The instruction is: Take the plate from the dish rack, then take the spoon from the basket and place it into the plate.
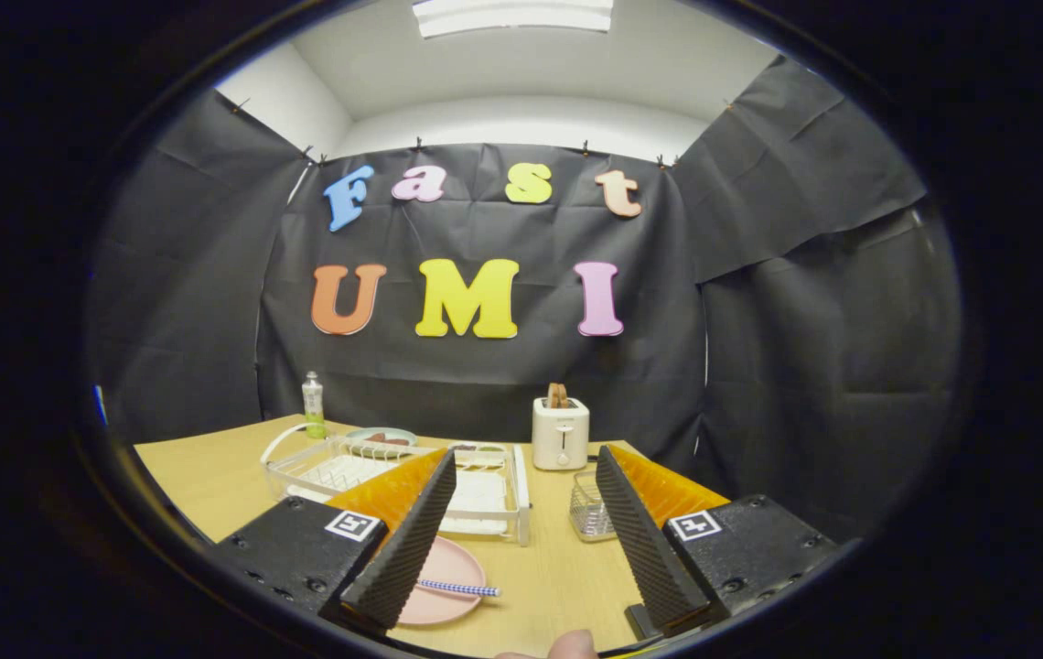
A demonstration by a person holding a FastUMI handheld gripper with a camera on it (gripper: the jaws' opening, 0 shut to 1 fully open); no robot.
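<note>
Gripper view showed the gripper (526, 540) spread wide, holding nothing. At seven o'clock by the fingers lay the pink plate (448, 581), the spoon (459, 588) seemingly resting across it. Ahead stood the dish rack (494, 513); the wire basket (587, 514) at one o'clock.

Left finger (407, 540) covers most of the pink plate (448, 586) and the spoon (462, 588)'s bowl end; only the handle shows. Right finger hides part of the wire basket (587, 513); contents too small to tell. Dish rack (485, 499) partly hidden behind the left finger.
</note>
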